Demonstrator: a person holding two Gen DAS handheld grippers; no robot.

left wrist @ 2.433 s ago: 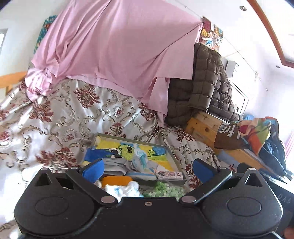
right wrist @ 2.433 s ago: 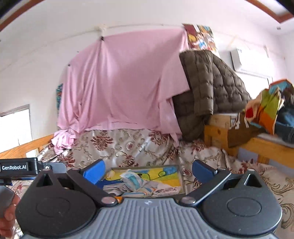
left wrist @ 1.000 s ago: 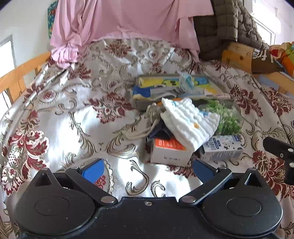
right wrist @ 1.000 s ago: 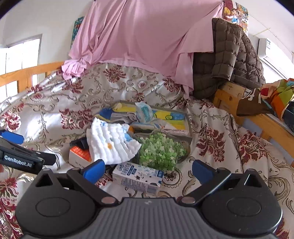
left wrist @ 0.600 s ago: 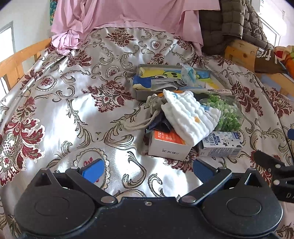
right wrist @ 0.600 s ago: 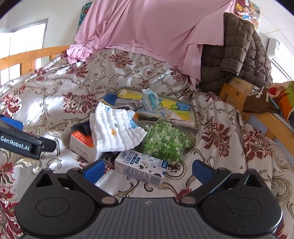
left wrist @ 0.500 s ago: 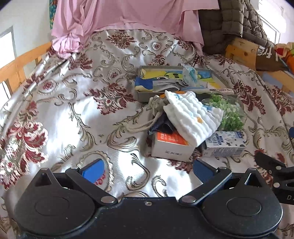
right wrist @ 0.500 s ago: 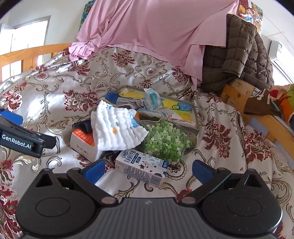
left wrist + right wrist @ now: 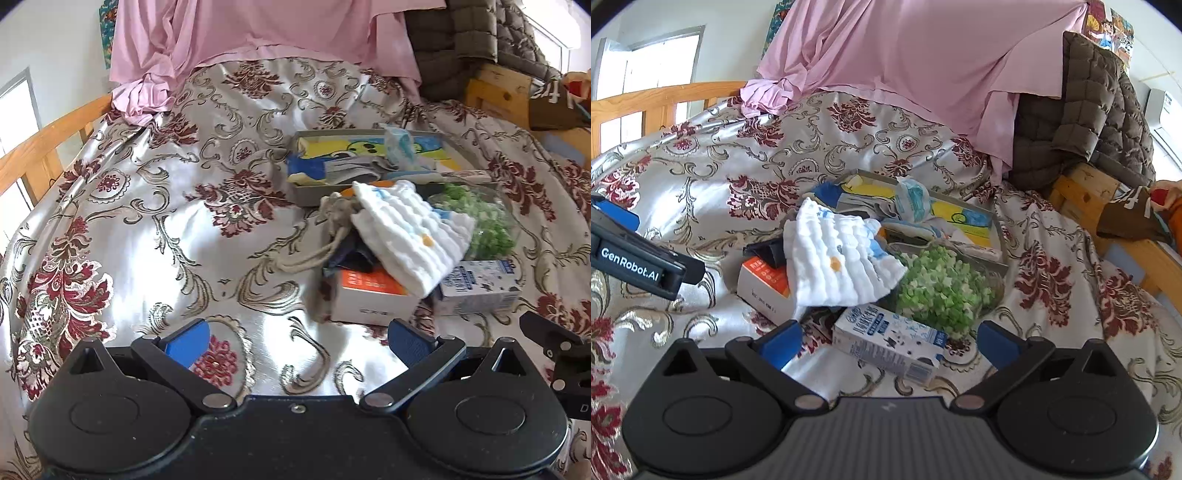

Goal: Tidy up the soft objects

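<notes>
Currently I hold the left gripper (image 9: pixel 297 341) and right gripper (image 9: pixel 888 341) spread wide, both empty. Sorting looks barely begun: the white cloth (image 9: pixel 838 260) lies at 12 o'clock, draped over the orange box (image 9: pixel 762 282), outside the tray (image 9: pixel 995 221).

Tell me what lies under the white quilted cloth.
The white quilted cloth drapes over an orange-topped box and a dark item; whatever else it covers is hidden.

**Sheen, quilting and matt plastic**

The bedspread (image 9: pixel 155 206) is glossy satin-like cloth with woven florals. The white cloth (image 9: pixel 842 266) looks soft and ridged. The milk carton (image 9: pixel 890 341) is smooth printed card. The bed rail (image 9: pixel 40 144) is bare wood.
</notes>
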